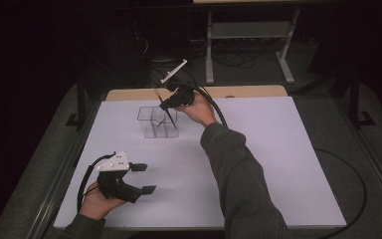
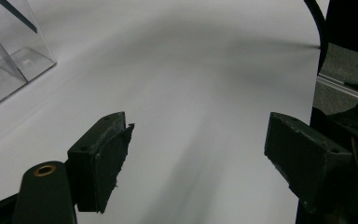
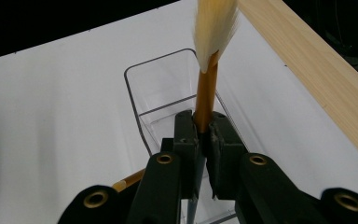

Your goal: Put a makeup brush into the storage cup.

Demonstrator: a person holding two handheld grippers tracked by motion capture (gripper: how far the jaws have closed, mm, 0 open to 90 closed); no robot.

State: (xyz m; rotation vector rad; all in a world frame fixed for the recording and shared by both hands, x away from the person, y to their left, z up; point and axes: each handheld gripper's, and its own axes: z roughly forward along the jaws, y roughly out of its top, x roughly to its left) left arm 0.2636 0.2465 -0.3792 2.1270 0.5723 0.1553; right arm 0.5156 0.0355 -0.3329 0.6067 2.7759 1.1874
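Two grippers are on the white table (image 1: 258, 164), and the action is all up top: in the high view the right gripper (image 1: 165, 105) sits just above centre, over the clear organizer (image 1: 149, 115), a see-through box with dividers standing on the white surface in the upper middle of the frame. Its jaws are clamped tight on a brush (image 3: 206, 93), and the right gripper view shows it well: the golden-brown handle is pinched between the two black pads at centre frame, the pale bristle tuft sticking up to the top edge, the shaft running on below the jaws toward the clear organizer (image 3: 168, 77) underneath. From above the brush (image 1: 168, 117) reads as a thin dark line slanting down into the box near its right-hand compartment; whether its lower end touches the bottom cannot be told. Down at the lower left of the high view, the left gripper (image 1: 143, 178) lies low over the table in the person's hand, well apart from the box. Its jaws stand wide apart with nothing but bare white surface between them, as the left gripper view confirms, with a corner of the organizer (image 2: 9, 65) at upper left.
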